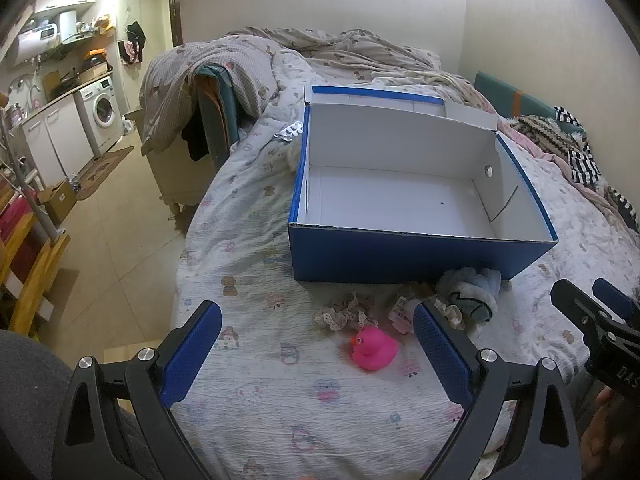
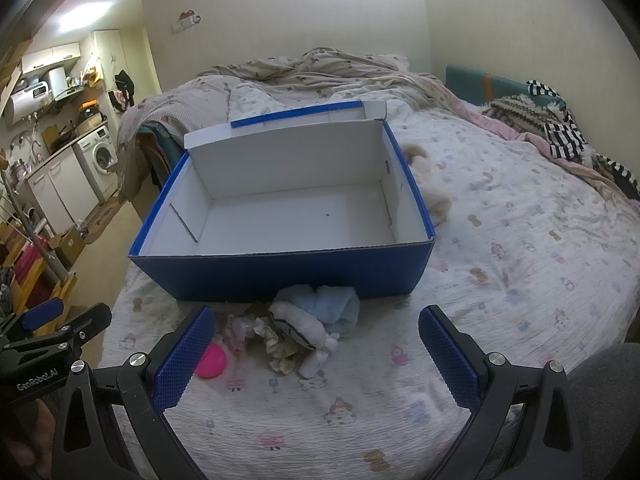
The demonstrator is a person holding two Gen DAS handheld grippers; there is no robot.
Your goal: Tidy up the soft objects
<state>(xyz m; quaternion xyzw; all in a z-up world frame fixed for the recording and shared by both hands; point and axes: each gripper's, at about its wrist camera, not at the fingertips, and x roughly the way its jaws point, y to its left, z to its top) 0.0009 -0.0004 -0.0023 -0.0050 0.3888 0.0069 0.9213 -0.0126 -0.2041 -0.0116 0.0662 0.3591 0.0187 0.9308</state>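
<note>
Left gripper: lowest part of the left wrist view, nearest the lens; blue-padded fingers spread wide, holding nothing, above the sheet.
Right gripper: lowest part of the right wrist view; fingers likewise wide apart and bare; it also shows at the right edge of the left wrist view.
Bed: fills the centre and right of both views; pale sheet printed with small cartoon figures; rumpled quilt heaped along the upper centre.
Blue box: centre of frame, on the sheet; lid flap raised at the back; white interior, nothing in it but one dark speck.
Striped knit pile: upper right, on the bed's far side.
Washing machine: left of frame, under a counter.
Cream plush: right wrist view, just right of the box, partly hidden by it.
Blue-and-white fleece item: touching the box's near wall, lower centre.
Lace scrunchie: lower centre, just above the duck.
Pink rubber duck: on the sheet between the left fingers; beak toward frame left.
Pink-labelled packet: beside the scrunchie; detail unclear.
</note>
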